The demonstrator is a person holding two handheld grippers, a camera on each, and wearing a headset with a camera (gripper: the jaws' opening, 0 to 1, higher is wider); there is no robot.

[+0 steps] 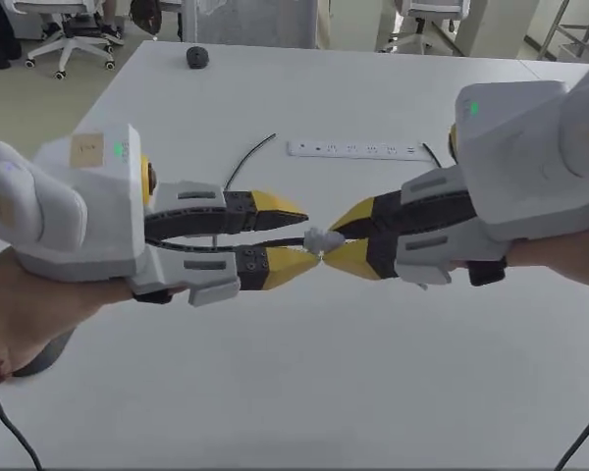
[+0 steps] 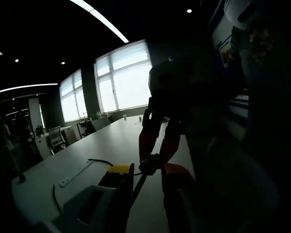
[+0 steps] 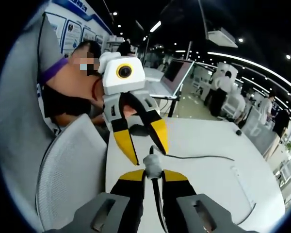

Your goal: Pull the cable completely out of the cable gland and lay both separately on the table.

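Note:
The small pale cable gland (image 1: 320,239) hangs above the white table (image 1: 304,373), pinched between the yellow tips of my right gripper (image 1: 330,243), which is shut on it. From the gland the thin black cable (image 1: 250,162) runs back between the jaws of my left gripper (image 1: 307,234) and trails onto the table. The left jaws stand apart, open, with the cable loose between them. In the right gripper view the gland (image 3: 152,166) sits at my right gripper's (image 3: 153,174) tips, facing the open left gripper (image 3: 150,158). The left gripper view is dark; its gripper (image 2: 148,170) faces the gland (image 2: 149,165).
A white power strip (image 1: 358,150) lies across the table behind the grippers, and a small dark round object (image 1: 197,57) sits near the far edge. Office chairs (image 1: 69,34) stand beyond the table. A grey mesh chair back (image 3: 72,165) is close on the right gripper's side.

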